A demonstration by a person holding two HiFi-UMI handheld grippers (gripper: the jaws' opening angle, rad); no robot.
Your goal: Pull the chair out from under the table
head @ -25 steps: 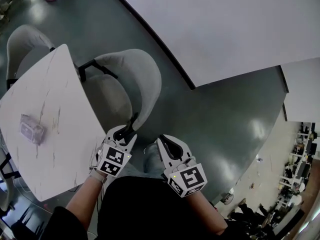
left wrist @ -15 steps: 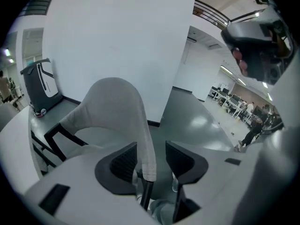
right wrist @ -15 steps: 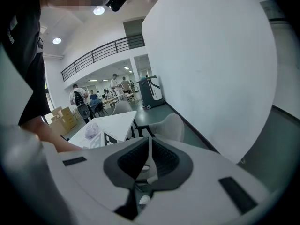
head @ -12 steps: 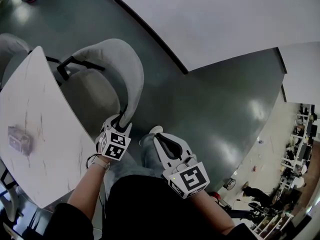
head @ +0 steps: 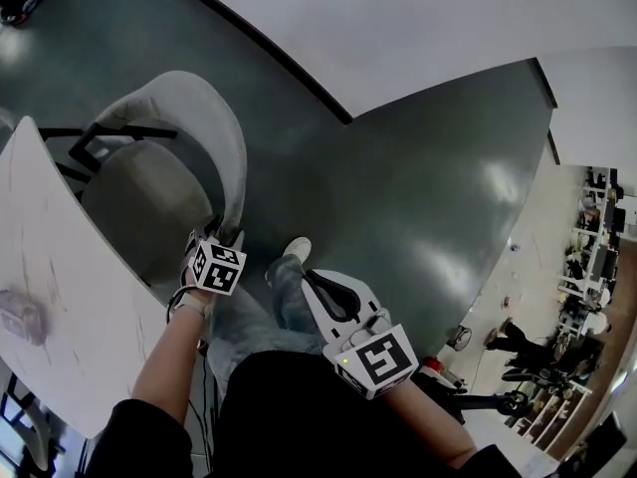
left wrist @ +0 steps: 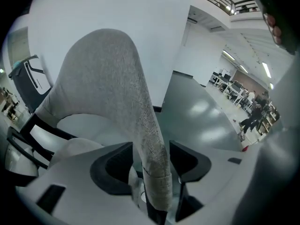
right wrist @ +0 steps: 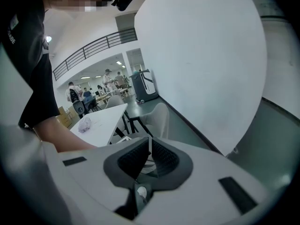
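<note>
Two claws here. The left claw (head: 225, 235) is released: its jaws have just been opening and now stand wide, one on each side of the grey fabric chair back (left wrist: 117, 78). The top edge runs right between them, and there's a visible gap on at least one side. The right claw (right wrist: 150, 149) is clenched on nothing, pads pretty much together, hanging low in front of the person's jeans (head: 284, 297).

The chair (head: 164, 182) stands on the dark glossy floor (head: 418, 197) with its seat right at the white surface (head: 60, 297), whose curved edge covers part of the seat in the head view. A small pale thing (head: 15, 317) lies on that surface, can't tell what. White wall (head: 398, 18) beyond.
</note>
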